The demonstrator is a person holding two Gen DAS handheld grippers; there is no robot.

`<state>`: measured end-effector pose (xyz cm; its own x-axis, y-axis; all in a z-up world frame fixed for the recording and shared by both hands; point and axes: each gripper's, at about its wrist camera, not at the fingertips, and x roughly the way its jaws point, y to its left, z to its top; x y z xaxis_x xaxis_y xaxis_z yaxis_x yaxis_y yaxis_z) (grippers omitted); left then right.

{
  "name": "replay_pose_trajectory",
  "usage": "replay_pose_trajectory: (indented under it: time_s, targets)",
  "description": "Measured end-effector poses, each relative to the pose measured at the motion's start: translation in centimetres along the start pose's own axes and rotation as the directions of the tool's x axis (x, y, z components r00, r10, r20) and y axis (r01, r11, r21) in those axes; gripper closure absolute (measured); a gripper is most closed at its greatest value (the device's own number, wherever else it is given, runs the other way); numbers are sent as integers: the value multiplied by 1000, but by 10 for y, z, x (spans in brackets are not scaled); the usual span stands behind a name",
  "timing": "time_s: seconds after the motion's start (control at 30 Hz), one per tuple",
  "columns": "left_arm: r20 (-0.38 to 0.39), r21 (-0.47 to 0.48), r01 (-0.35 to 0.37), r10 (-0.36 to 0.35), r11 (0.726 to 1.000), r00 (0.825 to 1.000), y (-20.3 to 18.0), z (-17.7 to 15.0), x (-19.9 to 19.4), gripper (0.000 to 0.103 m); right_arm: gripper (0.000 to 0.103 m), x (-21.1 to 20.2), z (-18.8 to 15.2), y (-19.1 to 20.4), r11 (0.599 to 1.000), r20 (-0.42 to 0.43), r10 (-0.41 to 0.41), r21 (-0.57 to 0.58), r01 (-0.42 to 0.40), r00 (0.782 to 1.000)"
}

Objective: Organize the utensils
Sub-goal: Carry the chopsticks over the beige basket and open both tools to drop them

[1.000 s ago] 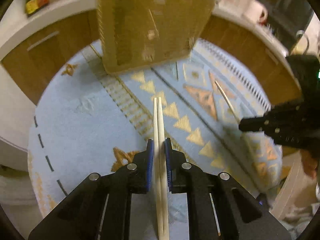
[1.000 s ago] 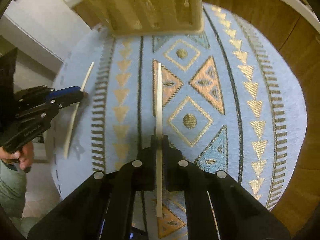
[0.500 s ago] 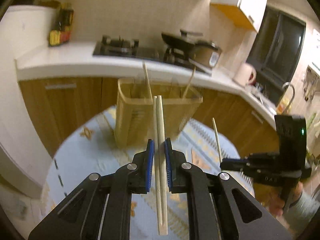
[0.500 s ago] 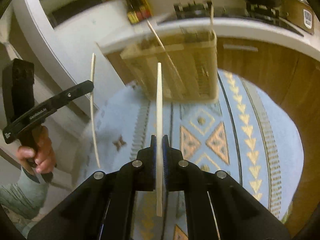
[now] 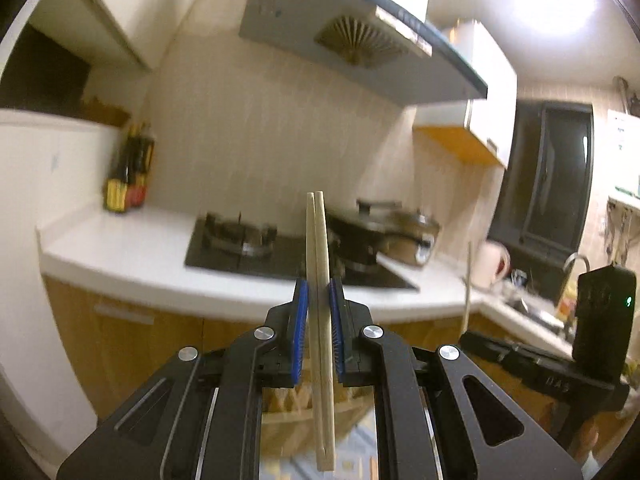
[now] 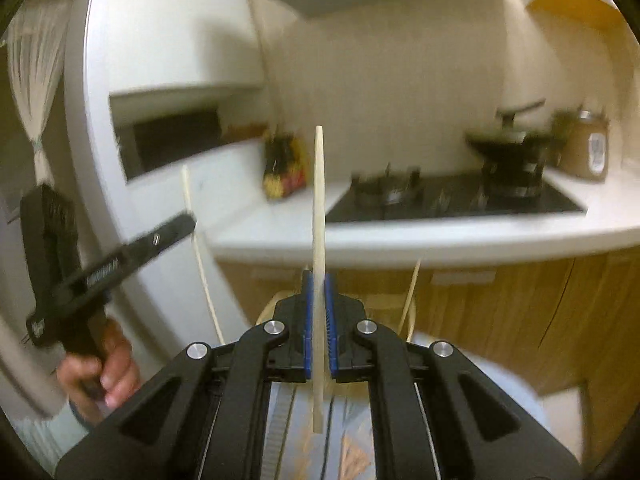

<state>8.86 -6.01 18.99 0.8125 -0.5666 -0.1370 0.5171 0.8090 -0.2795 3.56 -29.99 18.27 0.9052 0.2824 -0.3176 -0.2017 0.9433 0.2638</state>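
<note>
My left gripper [image 5: 318, 292] is shut on a pair of pale wooden chopsticks [image 5: 319, 240] that stick up past its blue pads. In the right wrist view, my right gripper [image 6: 319, 280] is shut on a single chopstick [image 6: 319, 200], held upright. Each gripper shows in the other's view: the right gripper [image 5: 466, 338] at the right with its stick [image 5: 467, 280], the left gripper [image 6: 190, 220] at the left in a hand [image 6: 108, 372]. The woven basket [image 5: 280, 428] lies low behind the fingers. Its rim [image 6: 262, 316] and a chopstick [image 6: 410, 296] standing in it show.
Ahead runs a white kitchen counter [image 5: 132, 256] with a gas hob [image 5: 248, 252], a pan and a pot [image 5: 408, 236], above wooden cabinet doors [image 6: 520, 304]. A range hood [image 5: 360, 44] hangs overhead. The blue patterned tablecloth [image 6: 352, 452] shows at the bottom.
Both grippers have risen and tilted up from looking down at the table to nearly level at the counter. The basket has dropped to the bottom of both views. Both grips are unchanged.
</note>
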Motion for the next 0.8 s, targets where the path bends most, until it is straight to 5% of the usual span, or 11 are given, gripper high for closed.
replay_pose_trajectory:
  time_s: [0.3,0.8]
  targets:
    - [110,-8,-1,1,1000,994,-5,1,40,94,99,36,24,-18,994,153,-102,-26,107,983]
    - [72,4,-63,62,998,995,13,-41,90,93,99,105,-10,-58,977,135,-213,37,210,968]
